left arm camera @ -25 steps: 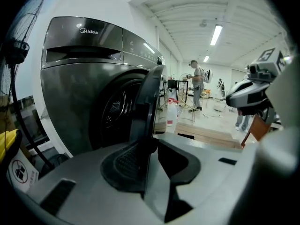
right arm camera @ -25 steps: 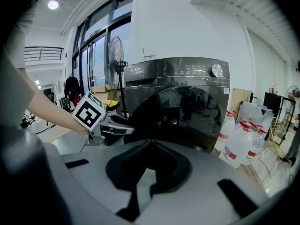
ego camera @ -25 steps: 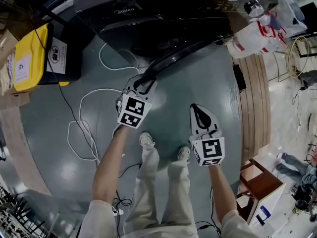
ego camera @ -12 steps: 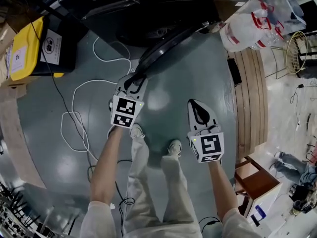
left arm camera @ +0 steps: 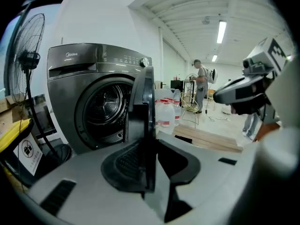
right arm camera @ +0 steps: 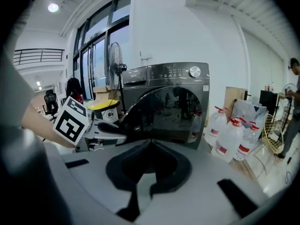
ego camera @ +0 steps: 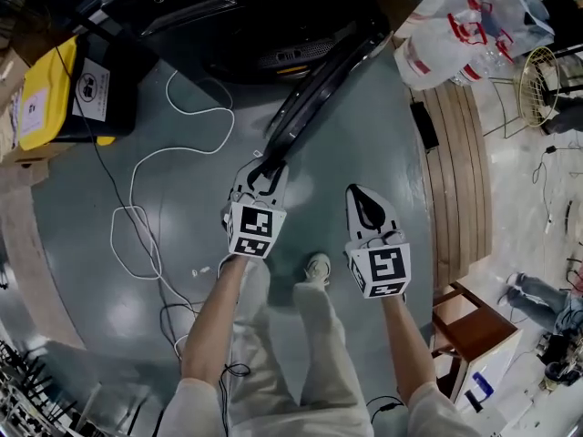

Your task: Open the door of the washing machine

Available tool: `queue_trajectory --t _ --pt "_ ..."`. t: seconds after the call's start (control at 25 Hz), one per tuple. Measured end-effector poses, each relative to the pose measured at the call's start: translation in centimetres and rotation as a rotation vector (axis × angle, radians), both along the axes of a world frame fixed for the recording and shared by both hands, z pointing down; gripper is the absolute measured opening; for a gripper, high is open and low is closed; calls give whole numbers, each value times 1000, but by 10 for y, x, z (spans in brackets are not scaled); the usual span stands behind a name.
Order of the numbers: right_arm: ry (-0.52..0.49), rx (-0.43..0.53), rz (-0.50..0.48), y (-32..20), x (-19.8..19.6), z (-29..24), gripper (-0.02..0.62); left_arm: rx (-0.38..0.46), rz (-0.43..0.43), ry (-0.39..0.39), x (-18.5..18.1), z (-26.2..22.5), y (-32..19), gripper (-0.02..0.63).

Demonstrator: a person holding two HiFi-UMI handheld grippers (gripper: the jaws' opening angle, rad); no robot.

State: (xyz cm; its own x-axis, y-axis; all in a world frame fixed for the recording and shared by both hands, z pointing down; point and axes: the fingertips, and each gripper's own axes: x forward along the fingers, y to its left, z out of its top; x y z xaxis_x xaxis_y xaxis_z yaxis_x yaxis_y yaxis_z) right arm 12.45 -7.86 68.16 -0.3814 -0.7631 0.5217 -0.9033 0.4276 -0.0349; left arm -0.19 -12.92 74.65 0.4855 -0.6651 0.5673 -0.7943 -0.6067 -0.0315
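The dark front-loading washing machine (ego camera: 228,16) stands at the top of the head view. Its round door (ego camera: 319,80) stands swung out, so the drum (left arm camera: 105,109) lies open in the left gripper view. My left gripper (ego camera: 267,164) is shut on the door's free edge, a dark vertical strip (left arm camera: 147,102) between the two jaws. To its right, my right gripper (ego camera: 357,192) hangs over the floor, shut and holding nothing. In the right gripper view the door's glossy outer face (right arm camera: 164,111) fills the middle, just beyond those closed jaws (right arm camera: 150,143).
A yellow-lidded bin (ego camera: 55,89) stands left of the machine, with a white cable (ego camera: 146,208) looping over the floor. Large water bottles (ego camera: 446,35) and wooden boards (ego camera: 455,171) lie to the right, a wooden stool (ego camera: 474,321) lower right. A fan (left arm camera: 28,55) stands by the machine; a person (left arm camera: 201,86) stands far behind.
The door has swung farther out from the machine, its free edge carried along in my left gripper. Both grippers and the person's feet have drawn back from the machine.
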Motion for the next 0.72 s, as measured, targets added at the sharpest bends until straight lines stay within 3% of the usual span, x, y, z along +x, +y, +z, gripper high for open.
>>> queue_trajectory --t 0.72 --pt "3 -13 185 38 66 1 -2 -27 -20 40 52 -1 40 101"
